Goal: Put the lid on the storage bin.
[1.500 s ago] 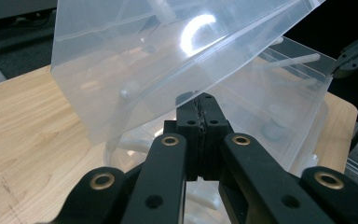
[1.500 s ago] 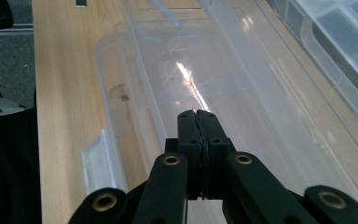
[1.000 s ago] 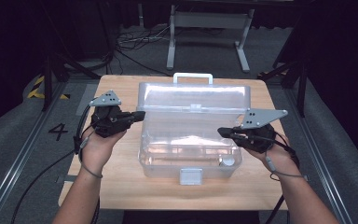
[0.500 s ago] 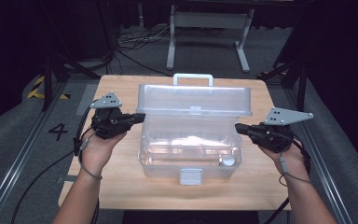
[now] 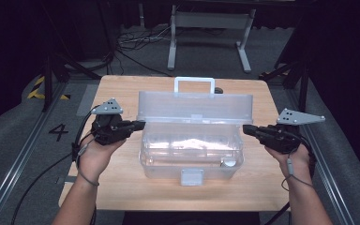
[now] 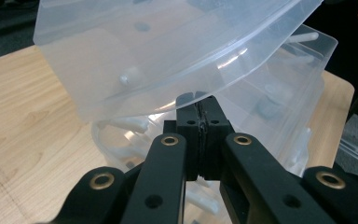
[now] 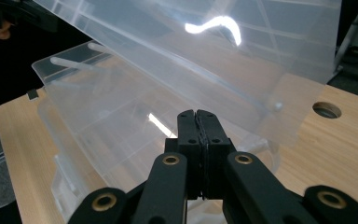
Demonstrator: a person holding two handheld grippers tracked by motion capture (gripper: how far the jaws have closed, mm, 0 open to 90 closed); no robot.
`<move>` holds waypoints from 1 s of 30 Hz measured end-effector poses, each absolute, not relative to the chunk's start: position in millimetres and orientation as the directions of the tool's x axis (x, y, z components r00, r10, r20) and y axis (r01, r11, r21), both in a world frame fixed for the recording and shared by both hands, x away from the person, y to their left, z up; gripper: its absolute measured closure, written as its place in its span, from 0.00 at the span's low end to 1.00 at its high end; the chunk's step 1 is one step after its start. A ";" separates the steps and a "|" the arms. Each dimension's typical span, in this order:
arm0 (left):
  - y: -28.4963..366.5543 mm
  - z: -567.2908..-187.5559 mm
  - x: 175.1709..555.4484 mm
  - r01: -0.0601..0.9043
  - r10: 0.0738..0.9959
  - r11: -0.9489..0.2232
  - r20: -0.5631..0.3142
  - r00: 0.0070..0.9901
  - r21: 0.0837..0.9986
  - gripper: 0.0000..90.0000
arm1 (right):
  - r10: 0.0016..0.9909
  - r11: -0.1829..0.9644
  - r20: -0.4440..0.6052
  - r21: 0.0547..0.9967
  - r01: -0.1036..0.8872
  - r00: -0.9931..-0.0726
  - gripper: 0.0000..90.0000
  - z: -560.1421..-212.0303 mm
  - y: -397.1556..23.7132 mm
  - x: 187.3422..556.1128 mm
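A clear plastic box point(image 5: 192, 154) stands mid-table with its lid point(image 5: 194, 108) raised and tilted back; the white handle point(image 5: 194, 83) points away and a latch point(image 5: 191, 177) faces me. At the lid's left end, my left gripper point(image 5: 139, 124) is shut. In the left gripper view its tips point(image 6: 196, 99) sit right under the lid's edge point(image 6: 158, 51), with nothing between the jaws. My right gripper point(image 5: 246, 129) is shut at the box's right end. In the right gripper view its tips point(image 7: 196, 114) lie below the slanted lid point(image 7: 223, 51), over the box's base point(image 7: 102, 112).
The wooden table point(image 5: 122, 187) has bare strips left, right and in front of the box. A round hole point(image 7: 327, 110) sits in the tabletop behind the box. Small pale items point(image 5: 228, 163) lie inside the box. A metal stand point(image 5: 206, 28) and cables are on the floor beyond.
The lid has swung up from nearly flat to tilted back. My right gripper has moved outward to the right. The left gripper has barely moved.
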State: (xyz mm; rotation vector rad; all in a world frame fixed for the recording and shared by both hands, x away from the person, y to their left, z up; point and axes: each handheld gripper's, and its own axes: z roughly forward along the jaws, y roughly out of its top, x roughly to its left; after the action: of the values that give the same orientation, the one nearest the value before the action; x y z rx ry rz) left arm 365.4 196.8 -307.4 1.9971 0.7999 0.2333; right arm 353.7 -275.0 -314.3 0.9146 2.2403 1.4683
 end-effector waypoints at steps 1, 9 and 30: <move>196.6 -308.7 364.1 0.446 0.617 -0.353 -0.154 0.772 0.822 0.98 | 0.656 0.263 0.095 0.901 0.345 -0.749 0.99 -314.6 -276.3 353.8; 196.6 -309.4 362.3 0.448 0.614 -0.363 -0.152 0.774 0.817 0.98 | 0.652 0.266 0.108 0.894 0.360 -0.750 0.99 -315.0 -277.2 352.8; 197.2 -315.6 359.6 0.507 0.610 -0.421 -0.180 0.772 0.752 0.97 | 0.642 0.348 0.090 0.851 0.394 -0.762 0.99 -320.0 -275.0 344.6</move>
State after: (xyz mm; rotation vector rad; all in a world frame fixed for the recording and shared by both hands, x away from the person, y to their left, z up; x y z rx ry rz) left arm 359.6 197.2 -315.6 2.1040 0.8314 0.1510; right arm 344.6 -275.0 -320.0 0.9275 2.3536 1.3739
